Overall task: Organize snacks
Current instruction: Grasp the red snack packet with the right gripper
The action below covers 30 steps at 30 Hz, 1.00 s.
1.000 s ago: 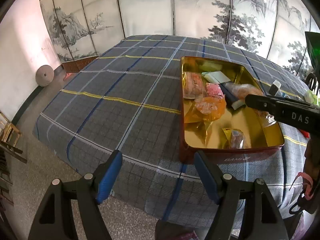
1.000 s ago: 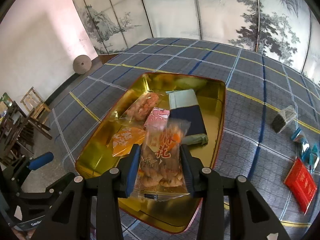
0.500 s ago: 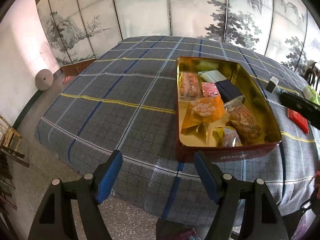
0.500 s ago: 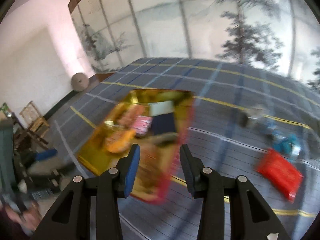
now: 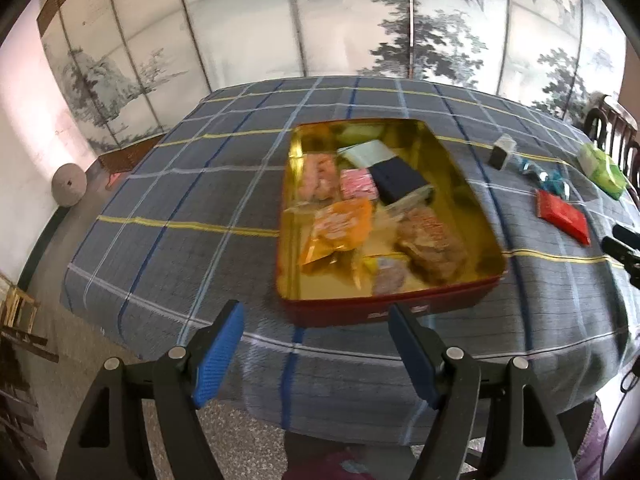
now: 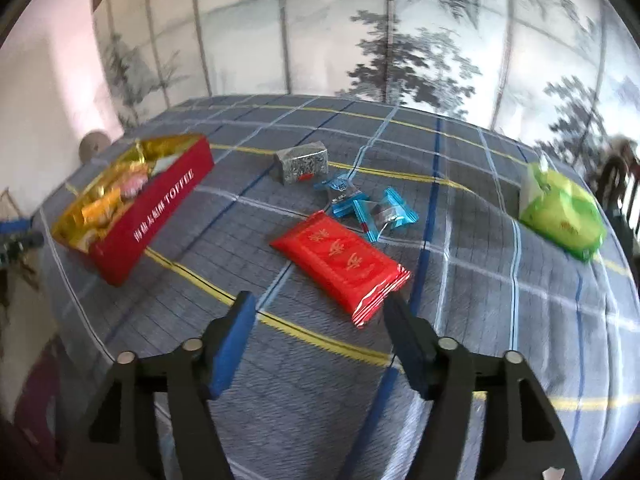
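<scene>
Painted folding screens [image 5: 248, 32] are standing behind a table spread with a plaid cloth [image 5: 180, 200]; the red tin [image 6: 160, 208] is sitting on it, already holding several wrapped snacks; a red packet [image 6: 340, 256], blue candies [image 6: 372, 208], a silver pouch [image 6: 302, 160] and a green bag [image 6: 560, 208] are lying on the cloth outside it. The right gripper [image 6: 320, 336] is hovering near the red packet, its jaws having just been opening, nothing between them; the left gripper [image 5: 316, 344] is waiting spread and empty before the tin. Roughly half looks packed.
</scene>
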Motion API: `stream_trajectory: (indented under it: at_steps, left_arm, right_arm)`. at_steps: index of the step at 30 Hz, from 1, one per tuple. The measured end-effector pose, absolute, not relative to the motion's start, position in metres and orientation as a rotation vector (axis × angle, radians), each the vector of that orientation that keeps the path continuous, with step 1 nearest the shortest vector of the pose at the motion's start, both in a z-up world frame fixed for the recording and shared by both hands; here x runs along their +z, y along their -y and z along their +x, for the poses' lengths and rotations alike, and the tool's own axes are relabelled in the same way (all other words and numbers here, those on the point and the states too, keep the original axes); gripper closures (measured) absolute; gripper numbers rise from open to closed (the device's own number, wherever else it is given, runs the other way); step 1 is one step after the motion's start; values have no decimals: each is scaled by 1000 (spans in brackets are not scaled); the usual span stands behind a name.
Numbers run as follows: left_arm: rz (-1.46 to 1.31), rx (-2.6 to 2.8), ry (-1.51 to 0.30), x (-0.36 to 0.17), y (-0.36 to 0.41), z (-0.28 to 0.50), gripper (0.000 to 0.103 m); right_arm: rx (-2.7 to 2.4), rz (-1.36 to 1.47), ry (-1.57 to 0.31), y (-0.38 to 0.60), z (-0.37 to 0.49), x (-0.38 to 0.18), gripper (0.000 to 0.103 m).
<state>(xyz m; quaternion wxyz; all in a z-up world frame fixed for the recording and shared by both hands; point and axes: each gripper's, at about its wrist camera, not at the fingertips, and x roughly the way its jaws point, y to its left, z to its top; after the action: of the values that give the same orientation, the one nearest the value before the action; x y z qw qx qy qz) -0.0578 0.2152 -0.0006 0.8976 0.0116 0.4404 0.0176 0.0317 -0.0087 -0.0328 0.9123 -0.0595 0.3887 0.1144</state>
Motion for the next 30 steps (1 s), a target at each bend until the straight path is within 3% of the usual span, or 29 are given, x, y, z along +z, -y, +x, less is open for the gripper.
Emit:
stream_trajectory:
  at_steps: [18, 23, 30]
  left_arm:
    - [141, -69, -941, 19, -143, -18, 27]
    - [179, -112, -952, 22, -115, 8, 27]
    - [248, -247, -894, 46, -68, 52, 27]
  right_arm:
    - [424, -252, -968, 7, 119, -66, 37]
    - [421, -246, -991, 8, 124, -74, 58]
    - [315, -69, -882, 51, 78, -47, 61]
